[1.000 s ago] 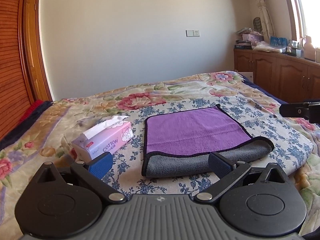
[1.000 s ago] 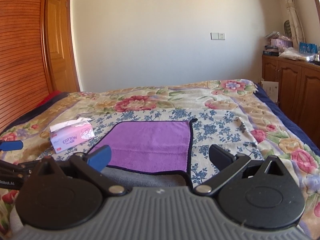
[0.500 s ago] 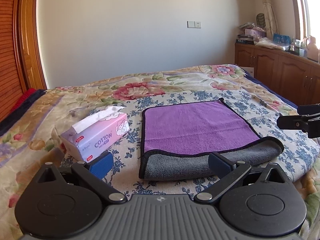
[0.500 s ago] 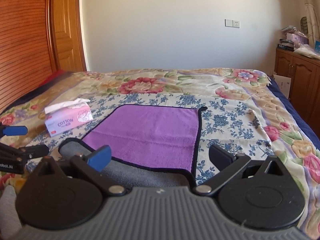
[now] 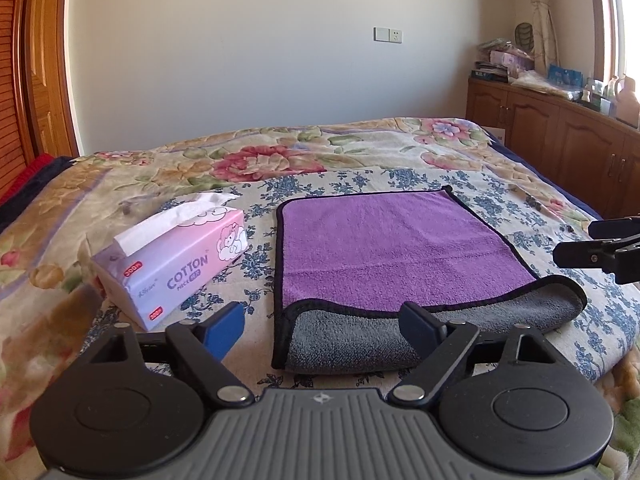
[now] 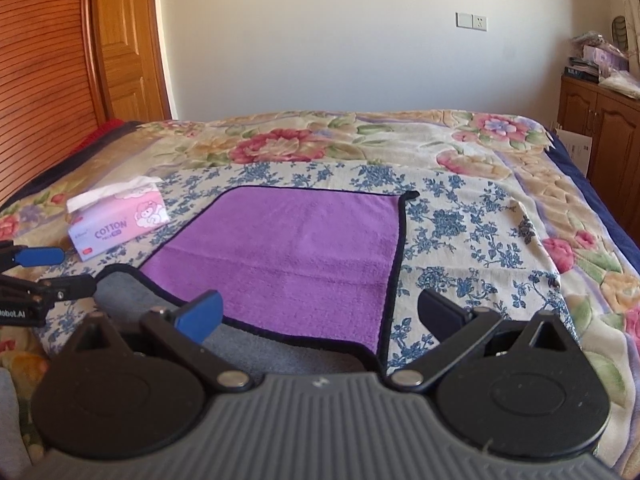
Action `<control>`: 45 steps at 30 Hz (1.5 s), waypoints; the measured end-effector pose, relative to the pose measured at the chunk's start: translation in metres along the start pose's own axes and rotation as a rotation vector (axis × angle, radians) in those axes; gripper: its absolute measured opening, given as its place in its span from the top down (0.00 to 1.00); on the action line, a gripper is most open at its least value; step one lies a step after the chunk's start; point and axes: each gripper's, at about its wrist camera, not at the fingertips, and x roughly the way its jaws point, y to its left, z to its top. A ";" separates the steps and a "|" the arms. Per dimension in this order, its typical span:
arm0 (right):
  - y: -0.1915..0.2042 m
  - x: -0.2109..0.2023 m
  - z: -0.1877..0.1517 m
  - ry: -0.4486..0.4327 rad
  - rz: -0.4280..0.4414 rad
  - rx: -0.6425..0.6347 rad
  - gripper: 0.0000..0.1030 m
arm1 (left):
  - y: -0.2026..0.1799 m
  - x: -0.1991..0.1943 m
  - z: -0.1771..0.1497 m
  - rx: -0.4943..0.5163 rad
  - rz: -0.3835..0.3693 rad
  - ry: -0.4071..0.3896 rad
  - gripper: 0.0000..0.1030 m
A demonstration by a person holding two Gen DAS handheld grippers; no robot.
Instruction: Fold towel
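A purple towel (image 5: 384, 240) with black trim lies flat on the floral bed cover; its near edge is turned over, showing the grey underside (image 5: 360, 340). It also shows in the right wrist view (image 6: 296, 256). My left gripper (image 5: 322, 328) is open and empty, just short of the towel's near left corner. My right gripper (image 6: 320, 316) is open and empty, over the towel's near right corner. The right gripper's fingers (image 5: 592, 254) show at the right edge of the left wrist view. The left gripper's fingers (image 6: 40, 258) show at the left edge of the right wrist view.
A pink tissue pack (image 5: 172, 264) lies left of the towel, close to my left gripper; it also shows in the right wrist view (image 6: 116, 222). Wooden cabinets (image 5: 560, 148) stand along the right wall. A wooden door (image 6: 120, 40) is at the left.
Both grippers have moved forward and lower toward the towel's near edge. The towel itself has not moved. Both stay open.
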 end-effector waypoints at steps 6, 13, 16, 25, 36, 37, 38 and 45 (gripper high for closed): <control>-0.010 0.009 0.001 0.035 -0.023 0.018 0.00 | 0.002 0.012 0.003 0.010 -0.016 0.006 0.27; -0.015 0.017 0.000 0.064 -0.026 0.022 0.00 | 0.008 0.030 0.007 0.016 -0.017 0.029 0.36; -0.016 0.021 -0.001 0.091 -0.023 0.018 0.00 | 0.013 0.038 0.007 0.007 -0.024 0.060 0.42; -0.017 0.034 -0.010 0.200 0.017 0.039 0.11 | 0.021 0.052 0.005 -0.037 -0.067 0.134 0.52; -0.022 0.040 -0.015 0.269 0.055 0.075 0.18 | 0.024 0.053 0.004 -0.054 -0.084 0.150 0.65; -0.023 0.041 -0.014 0.271 0.060 0.078 0.21 | 0.024 0.053 0.004 -0.054 -0.085 0.150 0.66; -0.023 0.041 -0.014 0.272 0.064 0.080 0.22 | 0.024 0.053 0.003 -0.054 -0.087 0.149 0.69; -0.026 0.042 -0.012 0.282 0.071 0.078 0.44 | 0.022 0.054 0.004 -0.044 -0.090 0.153 0.80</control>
